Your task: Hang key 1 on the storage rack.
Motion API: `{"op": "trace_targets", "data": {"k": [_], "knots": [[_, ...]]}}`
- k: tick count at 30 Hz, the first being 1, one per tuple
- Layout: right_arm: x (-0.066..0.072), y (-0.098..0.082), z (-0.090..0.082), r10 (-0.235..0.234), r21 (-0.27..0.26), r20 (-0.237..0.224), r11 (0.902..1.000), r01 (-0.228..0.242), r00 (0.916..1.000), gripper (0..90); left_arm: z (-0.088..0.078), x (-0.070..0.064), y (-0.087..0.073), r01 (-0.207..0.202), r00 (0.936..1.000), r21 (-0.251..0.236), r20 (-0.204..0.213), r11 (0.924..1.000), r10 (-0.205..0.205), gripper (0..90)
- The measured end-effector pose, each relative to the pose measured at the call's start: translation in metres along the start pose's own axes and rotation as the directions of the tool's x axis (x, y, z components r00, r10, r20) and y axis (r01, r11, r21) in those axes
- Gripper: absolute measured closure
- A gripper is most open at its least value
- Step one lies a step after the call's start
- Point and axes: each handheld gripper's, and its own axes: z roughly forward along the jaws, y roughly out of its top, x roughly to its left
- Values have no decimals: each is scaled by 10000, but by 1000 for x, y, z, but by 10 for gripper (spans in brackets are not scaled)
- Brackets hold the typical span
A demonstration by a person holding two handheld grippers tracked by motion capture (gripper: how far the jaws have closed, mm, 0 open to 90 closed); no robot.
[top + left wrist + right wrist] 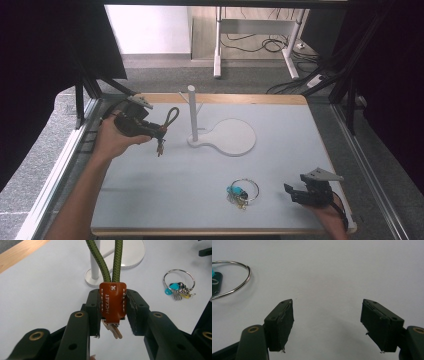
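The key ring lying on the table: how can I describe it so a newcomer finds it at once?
On the white table, look at the near edge, just left of the open right gripper. There lies the key ring, a large silver loop with a turquoise tag, unlike the green-cord keychain held in the left gripper.

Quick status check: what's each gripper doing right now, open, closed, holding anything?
Left gripper: closed on the brown leather tab of the green cord keychain, held above the table.
Right gripper: open, empty, beside the key ring.

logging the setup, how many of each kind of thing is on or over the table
key sets: 2, rope strap in the left tool, ring set on the table
stand: 1
tools: 2, right tool open
total: 5
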Motion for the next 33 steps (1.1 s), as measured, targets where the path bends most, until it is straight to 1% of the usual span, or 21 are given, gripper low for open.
{"op": "trace_targets", "data": {"k": [4, 6, 9, 11, 21, 25, 26, 33], "knots": [[0, 0, 0, -8, 9, -5, 10000, 8, 10000, 266, -3, 3, 5, -38, 10000, 23, -51, 10000, 38, 665], [-1, 0, 0, 8, 10, 4, 10000, -8, 10000, 266, -5, 6, 10, 8, 10000, -33, -62, 10000, -8, 665], [0, 0, 0, 39, 20, 11, 10000, -39, 10000, 266, -6, 8, 13, 70, 10000, -110, 22, 9999, -69, 665], [-1, 0, 0, 52, 16, 10, 10000, -52, 10000, 266, -4, 11, 17, 100, 9999, -81, -32, 9999, -101, 665], [-2, -1, 0, 47, 37, -8, 10000, -47, 10000, 266, 0, 13, 27, 119, 9999, -46, -39, 9999, -119, 665], [-1, -1, 1, 17, 51, -6, 10000, -17, 10000, 266, 1, 17, 33, 184, 9998, -7, -99, 9998, -184, 665], [-2, -1, 1, 37, 61, -2, 10000, -37, 10000, 266, 1, 19, 35, 251, 9997, -26, -53, 9997, -251, 665], [-2, -1, 1, 49, 46, 4, 10000, -49, 10000, 267, 4, 26, 38, 487, 9988, -13, -48, 9988, -487, 665]]}}
